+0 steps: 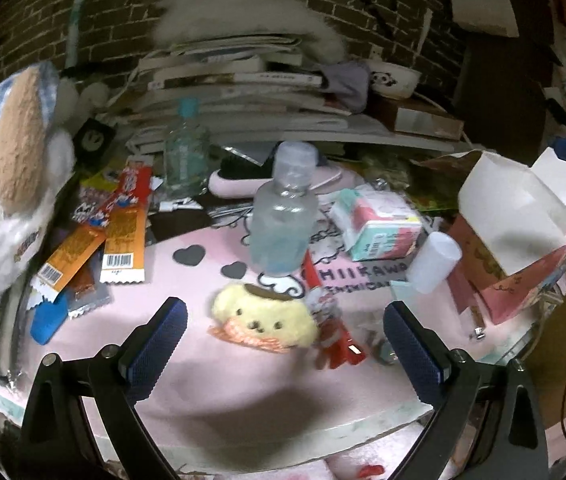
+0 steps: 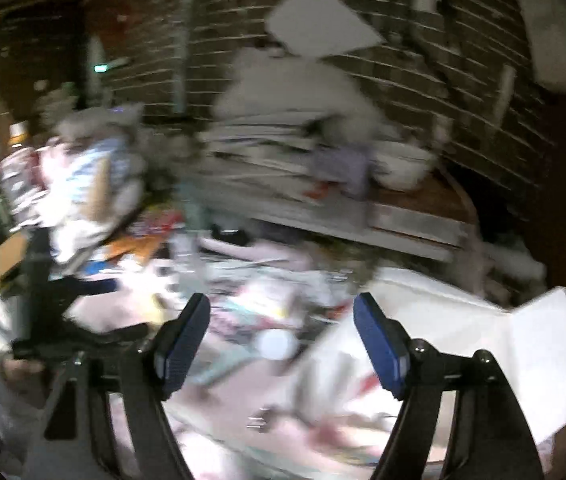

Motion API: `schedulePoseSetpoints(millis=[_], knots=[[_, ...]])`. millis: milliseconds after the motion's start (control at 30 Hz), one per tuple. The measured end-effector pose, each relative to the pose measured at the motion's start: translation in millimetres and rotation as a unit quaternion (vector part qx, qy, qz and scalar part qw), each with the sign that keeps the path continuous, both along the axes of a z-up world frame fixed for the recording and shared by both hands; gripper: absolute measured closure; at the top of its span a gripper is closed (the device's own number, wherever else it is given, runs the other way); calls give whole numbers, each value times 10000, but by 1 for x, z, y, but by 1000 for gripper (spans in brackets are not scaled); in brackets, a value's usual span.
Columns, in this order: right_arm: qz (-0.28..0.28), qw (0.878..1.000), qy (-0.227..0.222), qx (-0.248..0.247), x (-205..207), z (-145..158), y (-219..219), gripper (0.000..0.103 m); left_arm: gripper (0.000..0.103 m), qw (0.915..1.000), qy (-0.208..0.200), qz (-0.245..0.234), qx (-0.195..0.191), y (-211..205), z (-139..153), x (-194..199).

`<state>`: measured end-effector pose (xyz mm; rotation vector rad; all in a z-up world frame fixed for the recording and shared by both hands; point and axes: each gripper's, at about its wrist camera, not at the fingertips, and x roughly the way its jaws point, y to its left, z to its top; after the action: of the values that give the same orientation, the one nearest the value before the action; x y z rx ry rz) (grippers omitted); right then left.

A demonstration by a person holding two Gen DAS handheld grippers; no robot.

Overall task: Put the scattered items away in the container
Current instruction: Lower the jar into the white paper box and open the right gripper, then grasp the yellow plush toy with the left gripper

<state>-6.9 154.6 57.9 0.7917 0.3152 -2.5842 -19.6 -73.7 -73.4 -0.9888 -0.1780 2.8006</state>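
On the pink mat (image 1: 187, 364), the left gripper (image 1: 285, 340) hung spread over a yellow plush (image 1: 265, 318) (right gripper (image 2: 281, 334) likewise spread, empty); best centred before closing.

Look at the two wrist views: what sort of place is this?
Probably a cluttered desk at home: a stack of books against a brick wall, a yellow plush toy, and snack packets on a pink mat.
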Motion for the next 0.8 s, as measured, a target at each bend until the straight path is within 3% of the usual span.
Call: schedulePoseSetpoints(millis=[133,200,267,333,500,667,800], knots=[[507,9985,-141,-140,10,-19,-30,31,5,10000,6,-80,-35,-3,-10,-6],[805,9962,-248,-240,16,-37,-44,31,11,9999,-19,-139,-20,-4,-16,-11],[888,9951,-337,-258,20,-52,-53,31,35,9998,-109,-180,36,-7,-23,-18],[799,9956,-435,-221,21,-69,-57,31,43,9993,-184,-248,193,-11,-29,-23],[619,9945,-807,-259,12,-106,-55,31,42,9983,-130,-338,464,-20,-33,-29],[510,9913,-1131,-447,5,-122,-45,31,37,9990,-108,-395,161,-16,-34,-36],[462,9915,-1132,-453,3,-121,-41,31,37,9990,-84,-431,-125,-9,-34,-41]])
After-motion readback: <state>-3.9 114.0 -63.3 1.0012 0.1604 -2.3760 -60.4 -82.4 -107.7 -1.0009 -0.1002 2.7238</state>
